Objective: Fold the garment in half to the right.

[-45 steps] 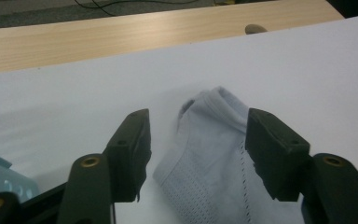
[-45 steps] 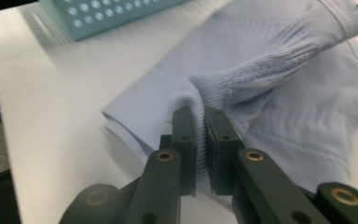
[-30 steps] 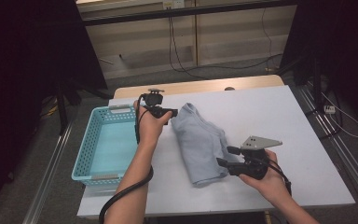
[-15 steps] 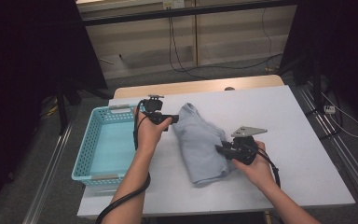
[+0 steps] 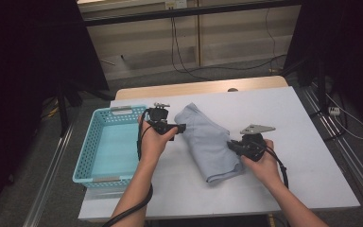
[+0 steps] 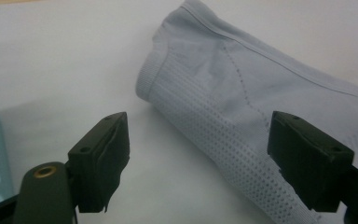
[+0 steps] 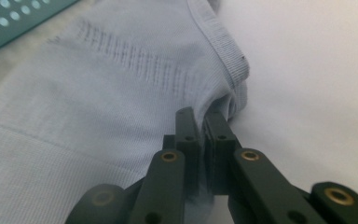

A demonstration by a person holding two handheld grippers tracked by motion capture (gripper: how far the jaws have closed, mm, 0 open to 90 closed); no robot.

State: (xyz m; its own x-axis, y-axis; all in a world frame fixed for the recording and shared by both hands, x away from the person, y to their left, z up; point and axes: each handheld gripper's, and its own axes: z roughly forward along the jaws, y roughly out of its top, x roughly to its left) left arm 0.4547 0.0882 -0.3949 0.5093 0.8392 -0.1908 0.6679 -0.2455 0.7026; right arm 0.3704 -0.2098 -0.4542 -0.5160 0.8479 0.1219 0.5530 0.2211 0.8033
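Observation:
A light blue-grey garment (image 5: 208, 142) lies folded in a long bundle on the white table (image 5: 288, 109). My left gripper (image 5: 183, 127) points at its upper left side. In the left gripper view its jaws (image 6: 198, 123) stand wide and have just been opening, with the garment's ribbed edge (image 6: 223, 93) lying ahead between them, untouched by the pads. My right gripper (image 5: 230, 145) is at the bundle's lower right edge. In the right gripper view it (image 7: 203, 114) is shut on a pinched fold of the garment (image 7: 98, 93).
A turquoise plastic basket (image 5: 87, 156) stands on the table's left part, just left of my left hand; its perforated wall (image 7: 9, 18) also appears in the right gripper view. Bare table lies to the right and front. Cables run across the floor beyond.
My right hand has moved left to the garment's edge and its jaws have shut on the fabric. My left gripper has shifted slightly toward the garment with its jaws wider.

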